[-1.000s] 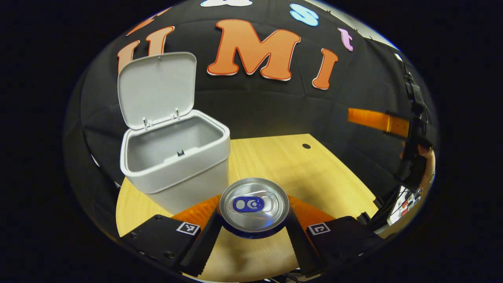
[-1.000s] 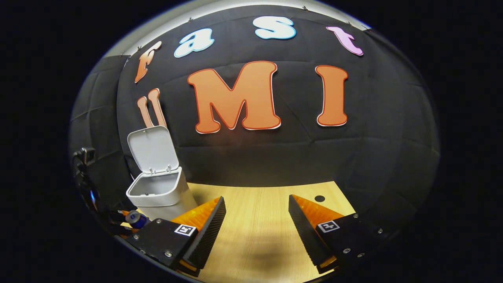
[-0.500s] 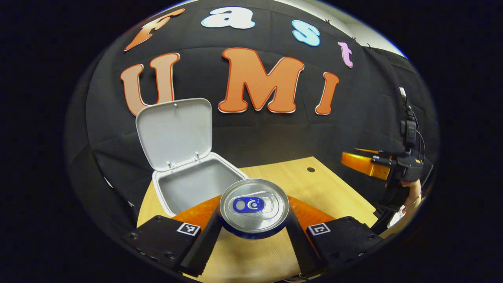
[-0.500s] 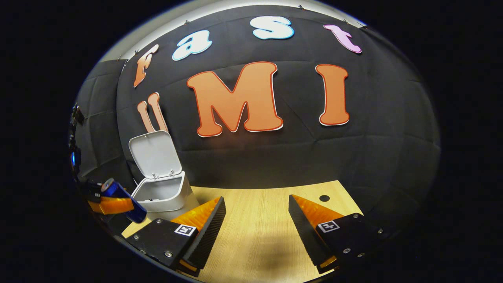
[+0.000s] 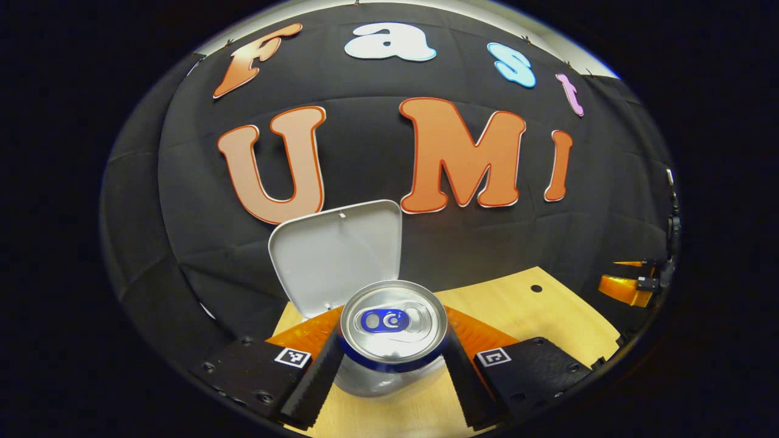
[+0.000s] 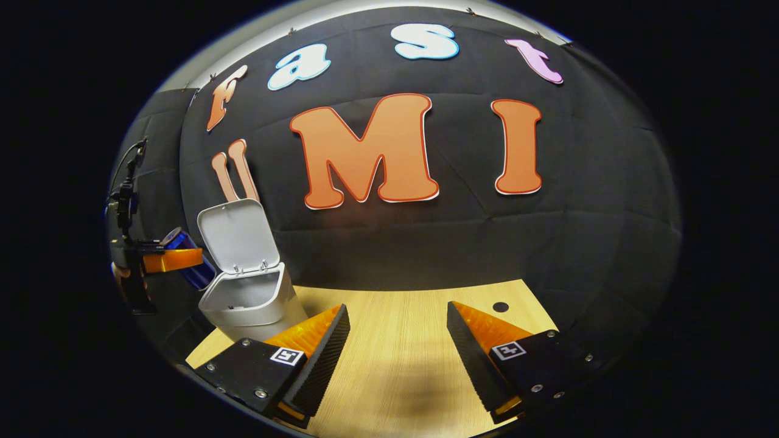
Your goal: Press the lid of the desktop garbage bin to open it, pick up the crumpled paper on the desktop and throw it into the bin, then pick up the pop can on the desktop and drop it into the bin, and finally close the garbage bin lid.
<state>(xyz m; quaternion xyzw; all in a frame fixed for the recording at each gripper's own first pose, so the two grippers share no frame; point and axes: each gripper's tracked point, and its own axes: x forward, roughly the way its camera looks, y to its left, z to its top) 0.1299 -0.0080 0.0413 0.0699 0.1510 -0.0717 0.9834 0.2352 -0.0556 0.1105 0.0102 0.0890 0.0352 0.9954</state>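
- Left tool (image 5: pixel 392 359) pinches the pop can (image 5: pixel 393 322) between both fingers, the can's silver top with its blue tab facing the camera.
- Just beyond the can stands the bin's raised white lid (image 5: pixel 338 252); the bin body sits mostly hidden behind and below the can.
- In the right gripper view, the can is held tilted, up beside the open garbage bin (image 6: pixel 249 298), level with its lid.
- Right tool (image 6: pixel 395 347) hangs with its fingers spread wide over bare wooden worktop (image 6: pixel 395 377), gripping nothing, well to the right of the bin.
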